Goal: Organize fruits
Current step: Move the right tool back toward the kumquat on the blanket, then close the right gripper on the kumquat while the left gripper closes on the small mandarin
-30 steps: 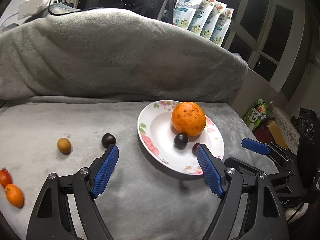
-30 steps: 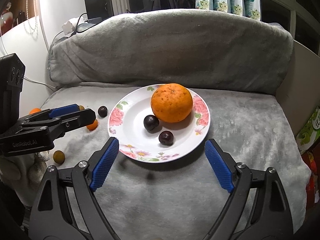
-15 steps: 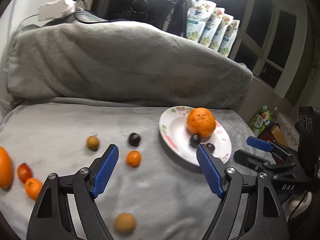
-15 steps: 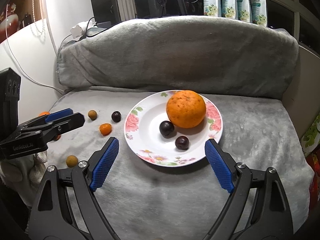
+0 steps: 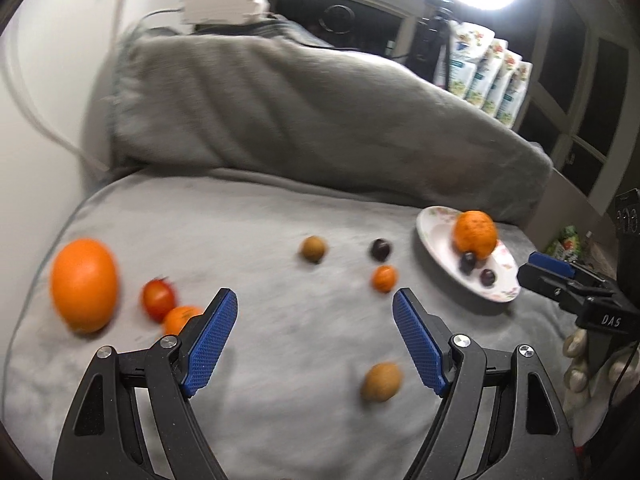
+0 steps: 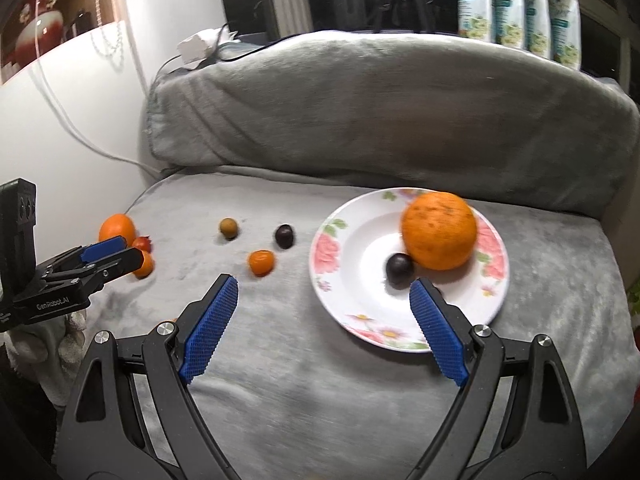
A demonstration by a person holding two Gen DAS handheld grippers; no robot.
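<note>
A flowered white plate (image 6: 360,248) on the grey blanket carries a big orange (image 6: 439,231) and a dark plum (image 6: 399,265); the left wrist view shows two plums on the plate (image 5: 440,248). Loose on the blanket lie a large orange (image 5: 84,284), a red tomato (image 5: 159,298), a small orange fruit (image 5: 178,318), a brown fruit (image 5: 313,249), a dark plum (image 5: 380,249), a small tangerine (image 5: 385,278) and another brown fruit (image 5: 381,382). My left gripper (image 5: 314,334) hangs open over the blanket, nothing between its fingers. My right gripper (image 6: 324,322) is open near the plate's front left edge.
A blanket-covered backrest (image 6: 380,112) rises behind the seat. A white wall (image 6: 60,120) with a cable borders the left side. Pouches (image 6: 516,4) stand on the sill behind. A gloved hand (image 5: 588,364) holds the right gripper at the seat's right edge.
My left gripper has swung left, away from the plate, bringing the large orange, tomato and near brown fruit into view. My right gripper has shifted left, so the plate sits further right in its view.
</note>
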